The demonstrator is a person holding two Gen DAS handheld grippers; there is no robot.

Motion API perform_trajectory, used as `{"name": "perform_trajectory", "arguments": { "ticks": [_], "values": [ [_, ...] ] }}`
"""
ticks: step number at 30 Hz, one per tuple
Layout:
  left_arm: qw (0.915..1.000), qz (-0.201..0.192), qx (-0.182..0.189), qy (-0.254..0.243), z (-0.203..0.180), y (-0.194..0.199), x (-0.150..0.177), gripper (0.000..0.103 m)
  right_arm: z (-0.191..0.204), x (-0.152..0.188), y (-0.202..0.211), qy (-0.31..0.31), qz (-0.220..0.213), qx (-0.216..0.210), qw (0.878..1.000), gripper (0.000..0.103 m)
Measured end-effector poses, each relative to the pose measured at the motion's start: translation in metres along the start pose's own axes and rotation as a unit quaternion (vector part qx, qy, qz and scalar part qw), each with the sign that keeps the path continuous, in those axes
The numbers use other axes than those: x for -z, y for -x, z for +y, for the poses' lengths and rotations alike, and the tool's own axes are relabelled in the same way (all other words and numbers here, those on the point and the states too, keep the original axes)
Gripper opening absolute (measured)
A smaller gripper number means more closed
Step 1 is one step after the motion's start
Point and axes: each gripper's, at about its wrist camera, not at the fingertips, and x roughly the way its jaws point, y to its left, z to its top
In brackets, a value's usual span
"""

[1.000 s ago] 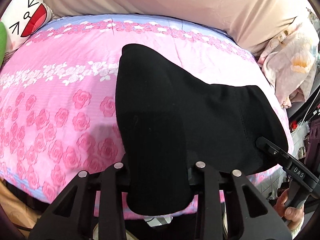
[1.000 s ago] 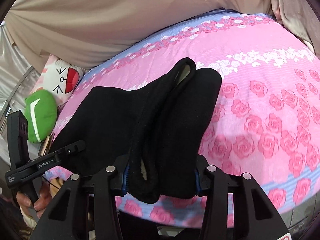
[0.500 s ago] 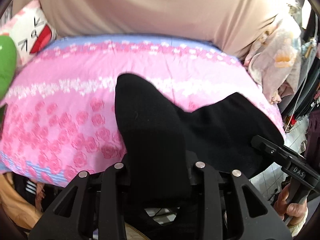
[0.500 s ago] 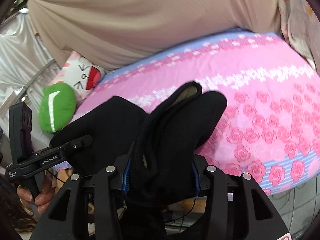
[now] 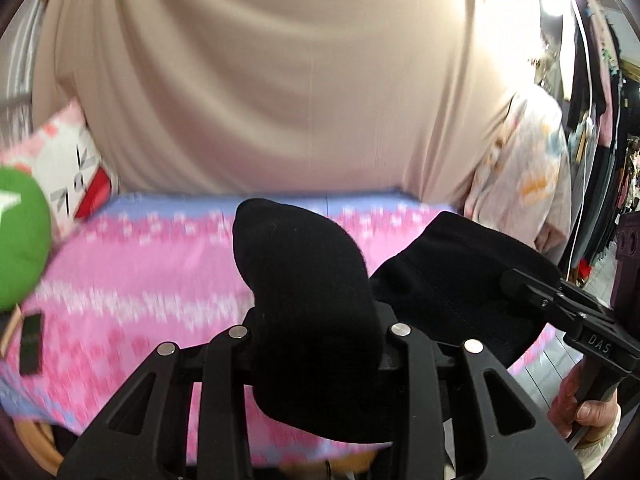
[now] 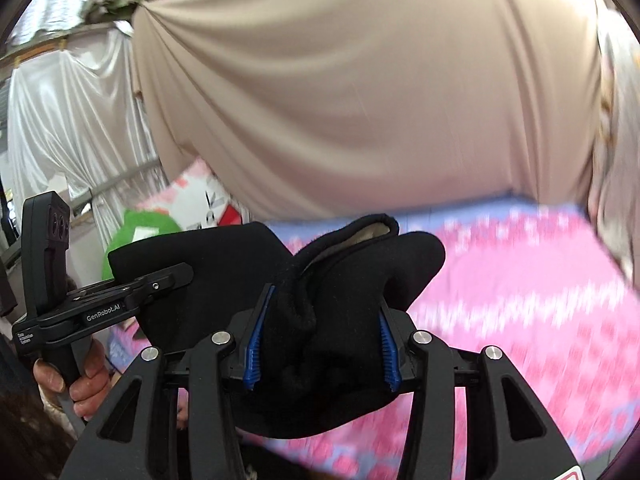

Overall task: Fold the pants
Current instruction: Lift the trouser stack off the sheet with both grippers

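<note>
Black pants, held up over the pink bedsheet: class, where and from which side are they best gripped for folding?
Grip the black pants by their thick bunched edge, one gripper at each end, coming from the near side of the pink bedsheet. The fabric is limp; the left gripper and right gripper are already clamped there, so it probably hangs evenly between them.

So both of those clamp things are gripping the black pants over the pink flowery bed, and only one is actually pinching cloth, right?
Not quite: both pinch cloth. The left gripper and right gripper each hold a bunch of the black pants over the pink bed, as each wrist view shows.
</note>
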Motion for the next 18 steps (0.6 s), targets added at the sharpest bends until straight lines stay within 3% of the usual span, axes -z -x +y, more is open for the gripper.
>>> {"name": "perform_trajectory", "arguments": {
  "ticks": [7,12,14,15,16,18],
  "values": [
    [0.9944,-0.101,-0.006,-0.032,-0.011,0.018,-0.06,0.031,0.014,-0.071,0.013,0.048,-0.106,0.004,0.993,0.044],
    [0.9879,-0.15,-0.005,-0.04,-0.013,0.019,-0.096,0.031,0.021,-0.109,0.017,0.076,-0.165,0.01,0.983,0.044],
    [0.9859,-0.162,-0.01,-0.041,-0.012,0.011,-0.109,0.031,0.023,-0.125,0.014,0.087,-0.187,0.015,0.978,0.038],
    [0.9853,-0.165,-0.011,-0.041,-0.011,0.008,-0.114,0.031,0.022,-0.131,0.014,0.091,-0.196,0.015,0.976,0.013],
    [0.9851,-0.166,-0.019,-0.042,-0.011,-0.002,-0.122,0.032,0.022,-0.138,0.012,0.092,-0.204,0.01,0.975,0.001],
    [0.9855,-0.163,-0.024,-0.04,-0.008,-0.017,-0.13,0.032,0.017,-0.157,0.003,0.084,-0.199,0.02,0.976,0.0]
  ]
}}
